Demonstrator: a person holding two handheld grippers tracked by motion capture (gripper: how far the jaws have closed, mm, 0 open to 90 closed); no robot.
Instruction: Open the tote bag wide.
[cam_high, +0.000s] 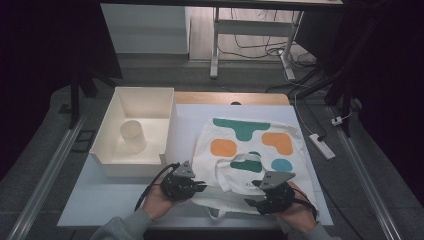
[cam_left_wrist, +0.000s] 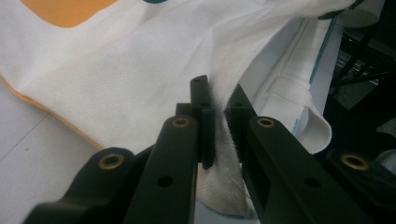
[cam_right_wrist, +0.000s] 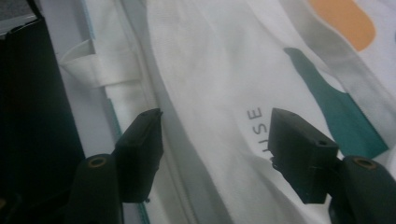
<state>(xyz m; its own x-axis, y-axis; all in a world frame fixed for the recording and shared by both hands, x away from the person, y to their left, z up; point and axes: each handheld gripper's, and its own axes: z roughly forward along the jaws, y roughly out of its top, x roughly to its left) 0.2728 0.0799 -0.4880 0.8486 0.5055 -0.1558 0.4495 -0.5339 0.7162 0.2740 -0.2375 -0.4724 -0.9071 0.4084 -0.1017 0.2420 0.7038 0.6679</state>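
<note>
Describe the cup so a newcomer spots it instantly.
Start at the white table and find the open cream bin at its left, beside the printed tote bag. Inside stands the cup, upside down, plain cream, alone in the bin.

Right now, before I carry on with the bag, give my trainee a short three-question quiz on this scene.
1. True or false: the left gripper has its jaws pinched on the tote bag fabric.
2. Multiple choice: what stands inside the white bin? A) a cream cup B) a blue bowl C) a folded towel
3. Fill in: the right gripper hangs over the bag with its jaws ____.

Key:
1. True; the left gripper view shows cloth squeezed between the jaws.
2. A; the cup sits upside down on the bin's floor.
3. Open; in the right gripper view they stand wide apart above the fabric, gripping nothing.
</note>
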